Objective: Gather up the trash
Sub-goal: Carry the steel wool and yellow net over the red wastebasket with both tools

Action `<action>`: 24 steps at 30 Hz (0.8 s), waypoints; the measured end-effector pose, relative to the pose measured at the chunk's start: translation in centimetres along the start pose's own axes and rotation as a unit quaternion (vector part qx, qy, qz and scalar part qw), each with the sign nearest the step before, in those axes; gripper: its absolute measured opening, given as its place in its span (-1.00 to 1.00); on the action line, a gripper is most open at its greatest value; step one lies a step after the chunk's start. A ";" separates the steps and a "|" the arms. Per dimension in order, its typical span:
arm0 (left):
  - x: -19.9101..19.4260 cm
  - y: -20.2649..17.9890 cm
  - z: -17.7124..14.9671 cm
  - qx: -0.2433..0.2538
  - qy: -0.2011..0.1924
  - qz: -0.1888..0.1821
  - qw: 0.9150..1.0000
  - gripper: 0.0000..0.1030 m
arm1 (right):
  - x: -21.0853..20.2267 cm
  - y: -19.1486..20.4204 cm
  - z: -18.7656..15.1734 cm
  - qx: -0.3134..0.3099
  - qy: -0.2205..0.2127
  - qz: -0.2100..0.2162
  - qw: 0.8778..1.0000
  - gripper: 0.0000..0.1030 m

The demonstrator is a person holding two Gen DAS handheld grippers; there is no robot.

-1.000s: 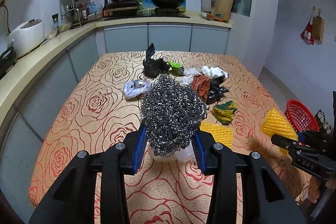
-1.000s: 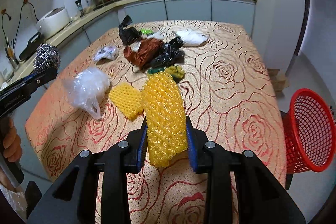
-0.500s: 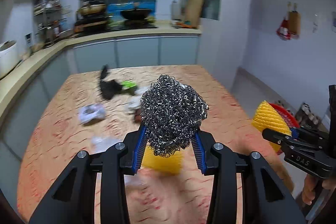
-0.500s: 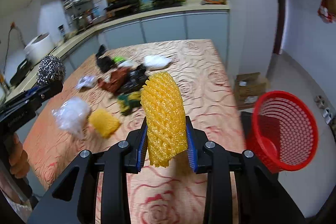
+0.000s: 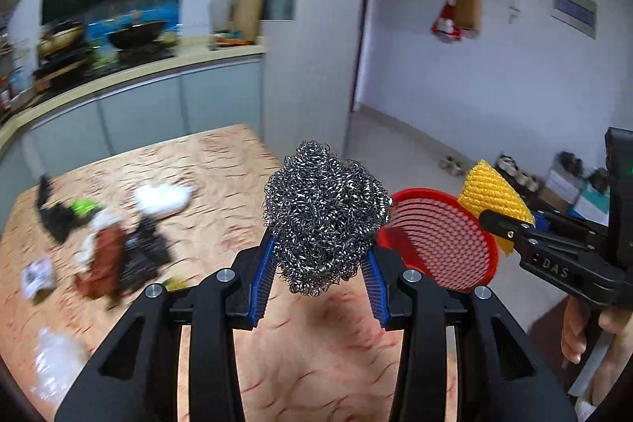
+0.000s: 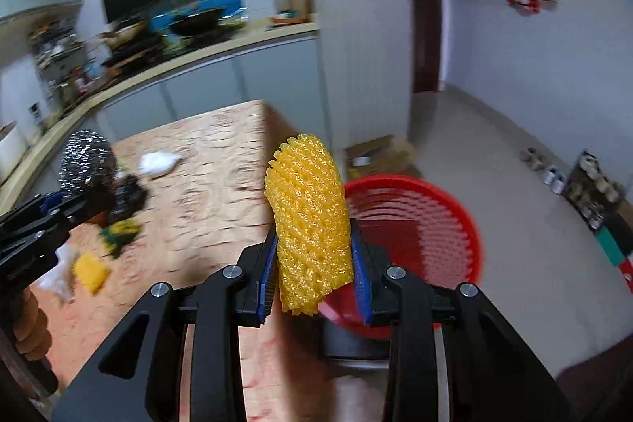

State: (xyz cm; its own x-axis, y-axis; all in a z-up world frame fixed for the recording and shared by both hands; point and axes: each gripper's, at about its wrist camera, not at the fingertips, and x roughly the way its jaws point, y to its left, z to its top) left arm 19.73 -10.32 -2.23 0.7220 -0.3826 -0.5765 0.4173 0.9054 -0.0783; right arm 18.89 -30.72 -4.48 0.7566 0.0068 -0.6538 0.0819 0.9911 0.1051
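While both tools are loaded, nothing is seen to have reached the bin: the left gripper point(image 5: 318, 265) is clenched on a steel-wool scourer point(image 5: 325, 212), and the right gripper point(image 6: 312, 273) is clamped on a yellow foam fruit net point(image 6: 309, 226), each item pinched between blue pads and held in the air past the table's near corner. The red mesh basket point(image 6: 435, 220) stands on the floor just beyond the table edge, directly behind the foam net in the right wrist view, and what shows of its inside looks empty, though blur makes that uncertain. By my reading the task is in its early part, with these two pieces about to be dropped and most of the litter left. Across the table point(image 5: 221, 184), covered in an orange rose-patterned cloth, lie a white crumpled wad point(image 5: 162, 198), a heap of black and brown bags point(image 5: 118, 252), a green scrap point(image 5: 81, 204), a second yellow foam net point(image 6: 91, 271), a clear plastic bag point(image 5: 55, 354) and a small printed wrapper point(image 5: 37, 271). The room is a kitchen: pale cabinets under a cream counter point(image 6: 198, 58), woks on the hob, a dark doorway, grey floor tiles and a cardboard box point(image 6: 376, 153) by the wall.
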 end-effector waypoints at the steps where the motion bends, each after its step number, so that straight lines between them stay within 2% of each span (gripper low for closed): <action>1: 0.7 -0.4 0.3 0.005 0.002 -0.007 1.000 -0.25 | 0.3 -0.6 0.0 0.002 0.001 -0.008 1.000 -0.39; 10: 7.2 -4.9 1.5 0.050 0.036 -0.055 0.997 -0.24 | 3.7 -5.4 -0.6 0.018 0.035 -0.054 0.998 -0.39; 18: 12.0 -7.5 1.2 0.069 0.077 -0.094 0.990 -0.23 | 6.4 -6.9 -1.2 0.024 0.062 -0.070 0.995 -0.38; 24: 14.1 -8.4 1.4 0.080 0.094 -0.103 0.987 -0.11 | 7.4 -7.4 -1.5 0.027 0.073 -0.075 0.994 -0.36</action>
State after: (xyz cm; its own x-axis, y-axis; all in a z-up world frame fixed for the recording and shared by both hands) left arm 27.22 -23.58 -8.59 0.5036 -0.5018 -0.7033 0.6373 0.7654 -0.0897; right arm 22.93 -37.81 -11.23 0.6320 -0.1173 -0.7660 0.2250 0.9737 0.0365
